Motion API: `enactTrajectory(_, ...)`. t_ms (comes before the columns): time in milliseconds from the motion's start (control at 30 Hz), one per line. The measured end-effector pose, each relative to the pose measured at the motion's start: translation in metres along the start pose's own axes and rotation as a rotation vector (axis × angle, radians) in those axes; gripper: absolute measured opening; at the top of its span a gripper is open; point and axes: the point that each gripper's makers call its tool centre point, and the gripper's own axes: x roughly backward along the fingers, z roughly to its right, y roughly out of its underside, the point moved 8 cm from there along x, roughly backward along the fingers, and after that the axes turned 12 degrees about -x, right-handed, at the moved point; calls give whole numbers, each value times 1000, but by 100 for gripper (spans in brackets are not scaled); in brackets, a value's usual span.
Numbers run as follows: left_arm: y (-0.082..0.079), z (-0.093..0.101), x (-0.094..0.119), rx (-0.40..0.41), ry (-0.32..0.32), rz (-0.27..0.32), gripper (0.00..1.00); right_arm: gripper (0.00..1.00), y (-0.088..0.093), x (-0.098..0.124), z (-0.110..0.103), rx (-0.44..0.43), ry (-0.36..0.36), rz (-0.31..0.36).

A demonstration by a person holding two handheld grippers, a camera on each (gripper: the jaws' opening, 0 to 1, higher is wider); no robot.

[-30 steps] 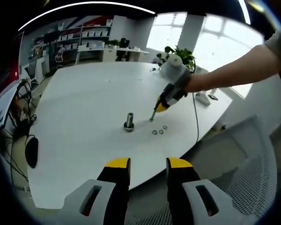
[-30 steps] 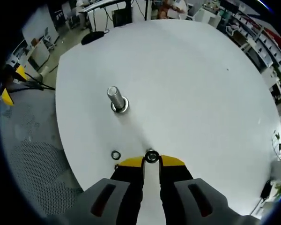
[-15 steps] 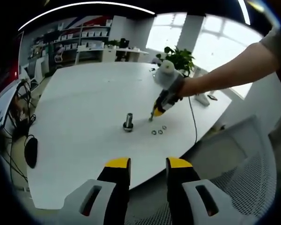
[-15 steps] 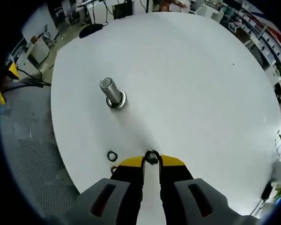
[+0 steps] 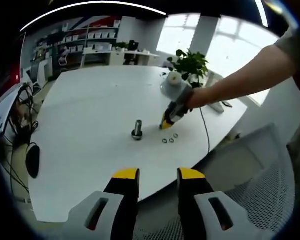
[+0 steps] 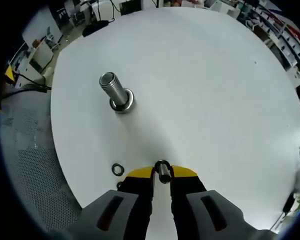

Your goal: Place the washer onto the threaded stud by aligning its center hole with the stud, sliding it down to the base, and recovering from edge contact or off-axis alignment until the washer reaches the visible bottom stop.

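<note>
Right claw (image 6: 161, 172) pinches a washer (image 6: 162, 169) above the white counter (image 6: 205, 90), near and right of the upright threaded stud (image 6: 115, 92). Spare washers (image 5: 169, 140) lie beside it. Left claw (image 5: 157, 180) hangs apart, jaws narrowly parted, empty.

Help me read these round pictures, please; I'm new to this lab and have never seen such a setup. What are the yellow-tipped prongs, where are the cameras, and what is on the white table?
A person holds a two-jaw tool in each hand, and a fisheye camera rides on each, looking along its jaws. The left gripper view shows the left gripper, open and holding nothing, back from the white table. Across it you see the person's arm bringing in the right gripper. The right gripper view looks down over that gripper's own yellow tips, shut on a small metal washer. On the table stands a threaded stud, upright on its base. Spare washers lie beside it. The held washer is not yet on the stud.
</note>
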Motion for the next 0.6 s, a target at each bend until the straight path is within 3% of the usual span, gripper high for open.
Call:
enactTrajectory(367, 0, 1, 0, 2, 3, -1, 28, 15, 2, -2, -1, 7, 15, 1)
enactTrajectory(600, 0, 1, 0, 5, 0, 6, 28, 21, 4, 9, 3, -14, 24, 26)
